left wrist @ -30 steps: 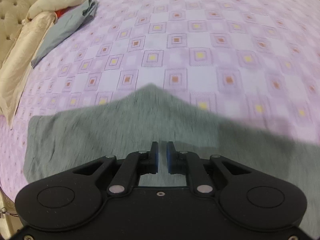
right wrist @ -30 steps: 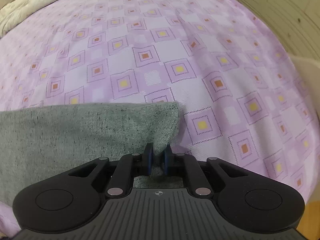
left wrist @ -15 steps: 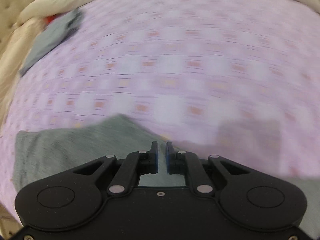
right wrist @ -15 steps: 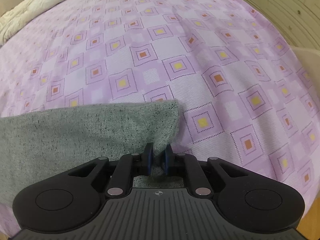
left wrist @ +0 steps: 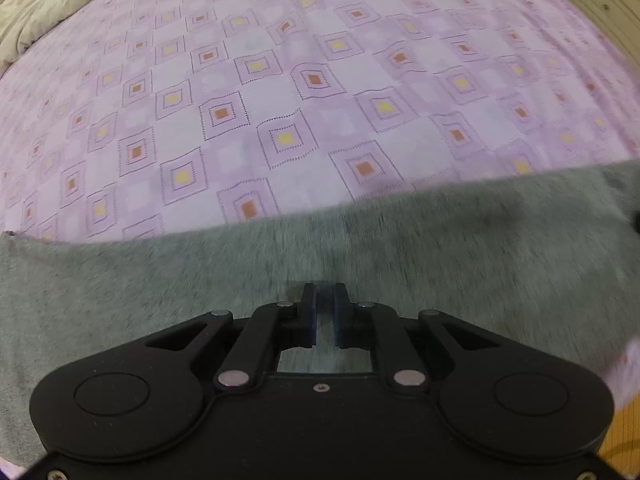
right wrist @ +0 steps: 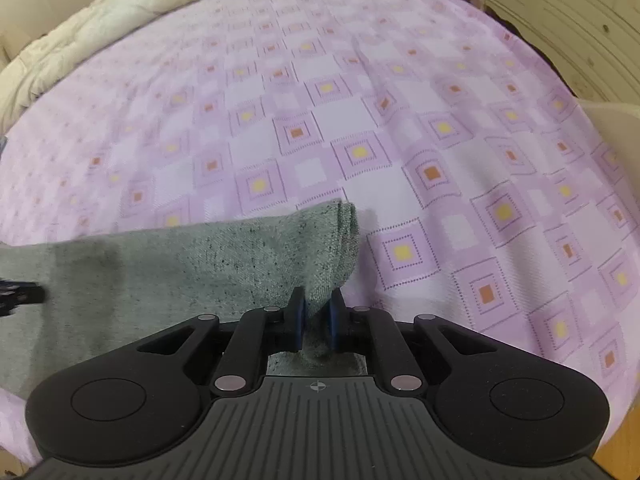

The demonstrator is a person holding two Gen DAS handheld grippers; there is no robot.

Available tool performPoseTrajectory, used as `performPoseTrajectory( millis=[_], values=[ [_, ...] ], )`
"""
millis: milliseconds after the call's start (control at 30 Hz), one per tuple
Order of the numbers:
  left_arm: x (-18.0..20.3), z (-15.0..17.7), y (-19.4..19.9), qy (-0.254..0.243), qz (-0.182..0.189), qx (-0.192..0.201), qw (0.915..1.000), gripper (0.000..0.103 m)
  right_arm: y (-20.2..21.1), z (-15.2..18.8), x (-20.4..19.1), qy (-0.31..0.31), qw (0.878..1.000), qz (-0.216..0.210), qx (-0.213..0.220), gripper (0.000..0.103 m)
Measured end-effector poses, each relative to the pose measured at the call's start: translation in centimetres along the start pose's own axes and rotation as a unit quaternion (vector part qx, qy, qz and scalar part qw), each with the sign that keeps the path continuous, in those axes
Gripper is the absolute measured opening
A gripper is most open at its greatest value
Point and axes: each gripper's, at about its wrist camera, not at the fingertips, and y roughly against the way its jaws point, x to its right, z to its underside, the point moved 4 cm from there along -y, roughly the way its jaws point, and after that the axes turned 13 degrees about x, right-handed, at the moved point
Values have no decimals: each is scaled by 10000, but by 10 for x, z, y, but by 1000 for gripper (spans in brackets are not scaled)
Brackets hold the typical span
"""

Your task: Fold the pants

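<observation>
Grey knit pants [left wrist: 440, 264] lie as a wide band across the near side of the bed. My left gripper [left wrist: 324, 304] points steeply down over them, its blue pads almost together with grey cloth in the narrow gap; motion blur smears the fabric there. In the right wrist view the pants [right wrist: 180, 268] end in a folded corner that rises between the pads of my right gripper [right wrist: 316, 312], which is shut on it. A dark piece of the left gripper [right wrist: 20, 294] shows at the left edge, over the cloth.
The bed carries a lilac sheet [left wrist: 280, 100] with square patterns. A cream duvet [right wrist: 100, 12] is bunched along the far edge. Pale cabinet fronts [right wrist: 580, 12] stand beyond the bed at the right. Wooden floor [left wrist: 620, 440] shows at the near right corner.
My left gripper swept sideways toward the right gripper and rolled, carrying grey cloth along. The pillow and folded clothes left its view. The pants changed from a raised peak to a flat band. The right gripper stayed.
</observation>
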Motion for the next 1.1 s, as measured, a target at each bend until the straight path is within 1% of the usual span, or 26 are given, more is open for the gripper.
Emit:
performPoseTrajectory(
  millis=[67,133,200,300,367,433,533,600,667,733,833,933,1100],
  values=[
    [4,-8,-8,70,-112,0,9999,15,6,-2,-1,-15,10000,-54,60,11],
    [5,-21,-12,108,-194,83,9997,15,10,-3,-3,-6,9999,-85,122,11],
    [3,-30,-13,170,-216,83,9996,15,13,-4,-4,-26,9998,-105,181,11],
    [3,-29,-5,321,-160,28,9994,16,16,-5,-3,-83,9996,-121,221,11],
    [3,-19,3,335,-78,-85,9994,16,17,-5,-3,-113,9996,-135,228,11],
    [7,0,12,251,-20,-247,9994,16,20,-5,-2,-159,9995,-155,246,11],
    [10,35,24,99,43,-499,9987,16,23,-5,-2,-185,9993,-167,270,11],
    [12,56,32,-24,62,-591,9982,16,23,-5,-2,-206,9994,-152,248,11],
    [16,69,40,-233,42,-504,9985,16,23,-5,-3,-224,9994,-131,239,11],
    [17,72,47,-283,48,-439,9986,16,22,-7,-4,-244,9994,-96,214,11],
    [10,66,57,-31,73,-326,9994,16,26,-11,-8,-263,9995,-63,184,11],
    [-6,55,68,156,-13,-103,9998,16,37,-19,-17,-292,9994,-64,185,11],
    [-49,50,80,311,-158,138,9993,16,64,-33,-52,-134,9995,-173,236,11]
  ],
)
